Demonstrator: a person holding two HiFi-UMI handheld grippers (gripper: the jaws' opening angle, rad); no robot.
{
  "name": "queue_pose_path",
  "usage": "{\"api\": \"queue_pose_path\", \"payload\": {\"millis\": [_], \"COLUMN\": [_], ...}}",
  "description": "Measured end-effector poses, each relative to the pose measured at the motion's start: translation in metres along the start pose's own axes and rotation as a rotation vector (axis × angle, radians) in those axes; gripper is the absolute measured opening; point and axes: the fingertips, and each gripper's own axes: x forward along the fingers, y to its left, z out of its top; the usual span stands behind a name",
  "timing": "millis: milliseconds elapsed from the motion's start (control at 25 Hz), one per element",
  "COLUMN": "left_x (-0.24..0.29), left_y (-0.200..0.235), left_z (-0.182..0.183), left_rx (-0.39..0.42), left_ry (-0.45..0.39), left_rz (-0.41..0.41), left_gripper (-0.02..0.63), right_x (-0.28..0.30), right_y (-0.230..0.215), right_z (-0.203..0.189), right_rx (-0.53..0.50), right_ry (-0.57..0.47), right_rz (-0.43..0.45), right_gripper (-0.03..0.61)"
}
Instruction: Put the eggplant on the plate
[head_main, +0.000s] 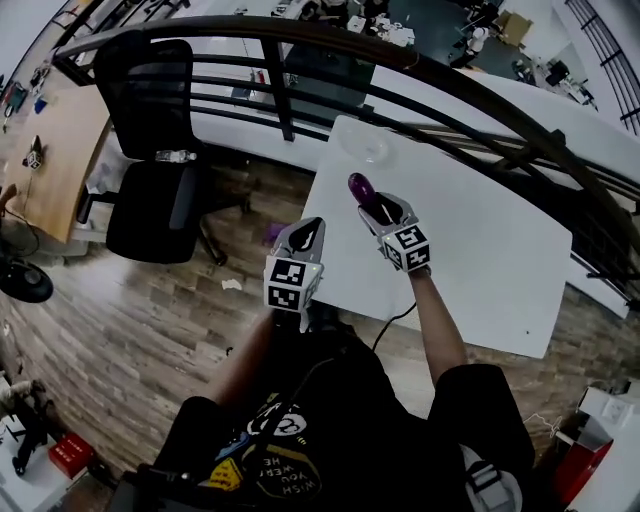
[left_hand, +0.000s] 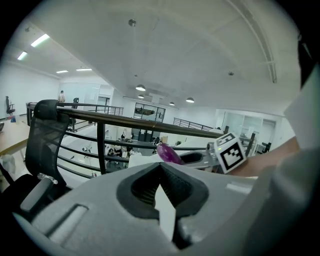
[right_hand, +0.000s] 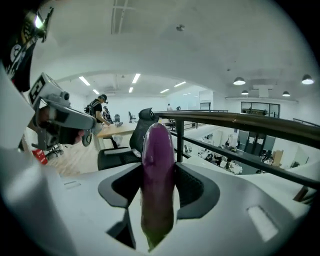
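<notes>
A purple eggplant (head_main: 359, 187) (right_hand: 158, 180) stands upright between the jaws of my right gripper (head_main: 374, 206) (right_hand: 158, 172), which is shut on it above the white table (head_main: 480, 250). Its rounded tip pokes out past the fingers. A clear plate (head_main: 365, 148) lies on the table's far end, beyond the eggplant. My left gripper (head_main: 311, 227) (left_hand: 161, 172) is shut with nothing in it and hangs beside the table's left edge, above the wooden floor. From the left gripper view the eggplant (left_hand: 169, 153) and the right gripper's marker cube (left_hand: 230, 152) show to the right.
A black office chair (head_main: 150, 190) stands on the wooden floor to the left. A dark railing (head_main: 300, 40) curves behind the table. A wooden desk (head_main: 50, 150) is at the far left. The person's legs fill the bottom of the head view.
</notes>
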Motion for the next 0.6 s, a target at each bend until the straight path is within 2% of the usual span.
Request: {"api": "queue_pose_path", "payload": {"millis": [160,320,480,600], "left_x": [0.037,0.074,0.081,0.074], "left_y": [0.021,0.047,0.065,0.072], "left_z": [0.01,0.004,-0.001,-0.007], "left_rx": [-0.015,-0.03,-0.081,-0.114], "left_ry": [-0.012,0.006,0.035,0.046], "left_rz": [-0.031,-0.039,-0.028,-0.033], "left_gripper": [0.005,0.005,0.005,0.006], "right_x": [0.065,0.124,0.163,0.18], "right_y": [-0.07,-0.119,-0.15,-0.163], "right_z": [-0.01,-0.027,-0.051,-0.063], "right_rx": [-0.111,-0.207,-0.267,-0.356], "right_ry": [0.156,0.343,0.507,0.618], "right_rz": [-0.034,-0.043,-0.04,-0.023], "right_gripper": [0.209,0.209,0.208,0.207]}}
